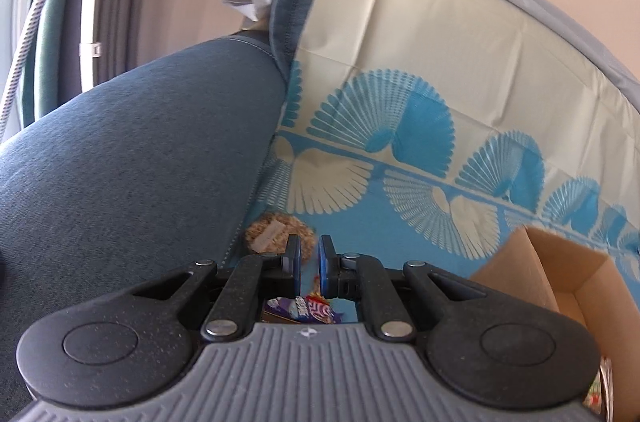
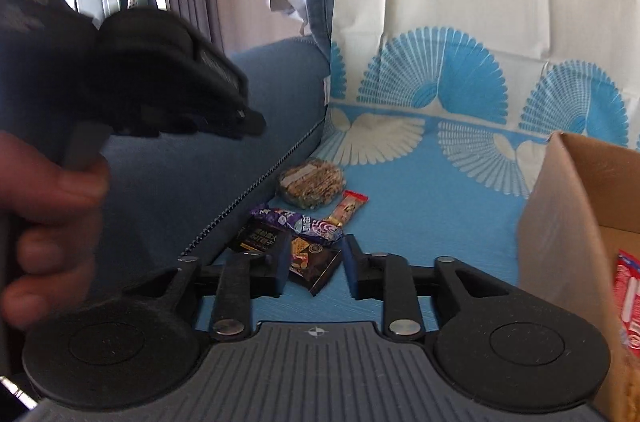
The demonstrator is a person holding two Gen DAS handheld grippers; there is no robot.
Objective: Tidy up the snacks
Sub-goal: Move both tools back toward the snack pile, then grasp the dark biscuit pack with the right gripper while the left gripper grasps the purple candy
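Observation:
Several snacks lie on the blue patterned cloth (image 2: 440, 222) by the sofa arm: a round cereal cake (image 2: 312, 182), a thin red bar (image 2: 348, 208), a purple wrapper (image 2: 300, 220) and dark packets (image 2: 312, 262). My right gripper (image 2: 316, 262) is open, low over the dark packets, holding nothing. My left gripper (image 1: 309, 262) hangs above the snacks with its jaws nearly closed and nothing between them; the cereal cake (image 1: 276, 232) and purple wrapper (image 1: 304, 310) show around it. The left gripper's body, seen from outside, fills the upper left of the right wrist view, with the hand holding it.
An open cardboard box (image 2: 568, 222) stands at the right with a red packet (image 2: 630, 298) inside; it also shows in the left wrist view (image 1: 532, 274). The blue sofa arm (image 1: 140, 162) rises at the left. The cloth-covered backrest (image 2: 480, 22) is behind.

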